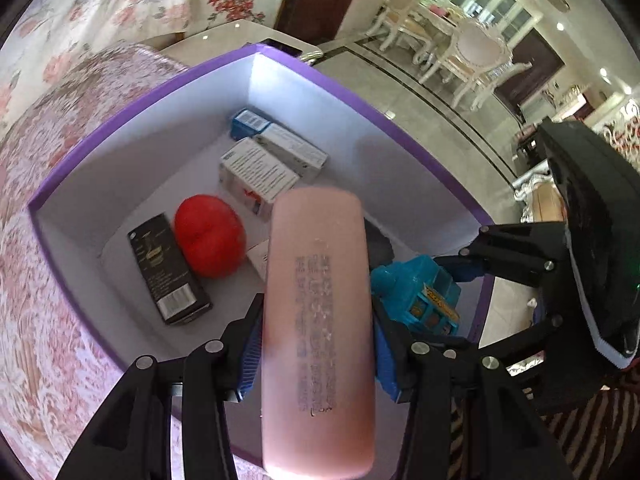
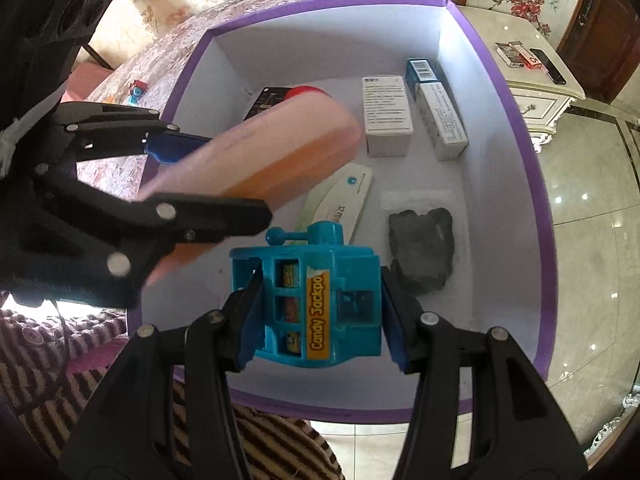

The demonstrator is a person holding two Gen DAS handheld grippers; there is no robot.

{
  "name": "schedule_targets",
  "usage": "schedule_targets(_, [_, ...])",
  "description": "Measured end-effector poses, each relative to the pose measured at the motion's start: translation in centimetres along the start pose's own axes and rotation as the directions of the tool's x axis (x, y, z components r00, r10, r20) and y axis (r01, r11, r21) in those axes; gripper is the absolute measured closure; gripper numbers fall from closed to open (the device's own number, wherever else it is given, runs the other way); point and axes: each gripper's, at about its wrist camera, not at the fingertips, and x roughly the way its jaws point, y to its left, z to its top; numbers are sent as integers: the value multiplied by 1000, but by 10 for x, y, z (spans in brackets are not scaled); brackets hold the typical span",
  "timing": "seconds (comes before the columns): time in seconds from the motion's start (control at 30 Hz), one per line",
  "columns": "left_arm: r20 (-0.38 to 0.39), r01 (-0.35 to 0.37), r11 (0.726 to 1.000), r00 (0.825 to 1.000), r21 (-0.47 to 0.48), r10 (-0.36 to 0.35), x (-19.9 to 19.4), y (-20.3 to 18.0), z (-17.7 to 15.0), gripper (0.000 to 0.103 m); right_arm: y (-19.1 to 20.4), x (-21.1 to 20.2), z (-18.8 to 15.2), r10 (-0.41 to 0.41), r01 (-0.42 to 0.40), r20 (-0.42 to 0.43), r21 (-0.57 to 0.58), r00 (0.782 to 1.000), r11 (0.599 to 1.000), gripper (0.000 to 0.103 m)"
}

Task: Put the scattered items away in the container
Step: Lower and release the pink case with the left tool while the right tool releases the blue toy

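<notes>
A purple box with a white inside holds several small cartons, a red round thing, a black carton and a dark grey lump. My left gripper is shut on a long pink case and holds it above the box. My right gripper is shut on a blue toy slot machine, also above the box. The right gripper also shows in the left wrist view, and the left gripper in the right wrist view, close beside it.
The box sits on a floral sofa. A small blue toy lies on the sofa beyond the box. A white side table with small items stands at the far right. A tiled floor lies to the right.
</notes>
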Motion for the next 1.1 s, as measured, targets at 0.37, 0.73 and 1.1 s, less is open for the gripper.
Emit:
schedule_targets(0.37, [-151, -73, 997, 985, 41, 78, 23, -17, -13, 54, -2, 15, -5, 30, -30, -76, -9, 997, 1000, 49])
schedule_targets(0.73, [-150, -189, 981, 970, 40, 193, 19, -23, -9, 39, -9, 23, -10, 49, -46, -152, 20, 987, 999, 46])
schedule_targets(1.1, [25, -141, 987, 989, -73, 143, -26, -6, -2, 10, -15, -2, 2, 38, -35, -39, 88, 999, 996, 43])
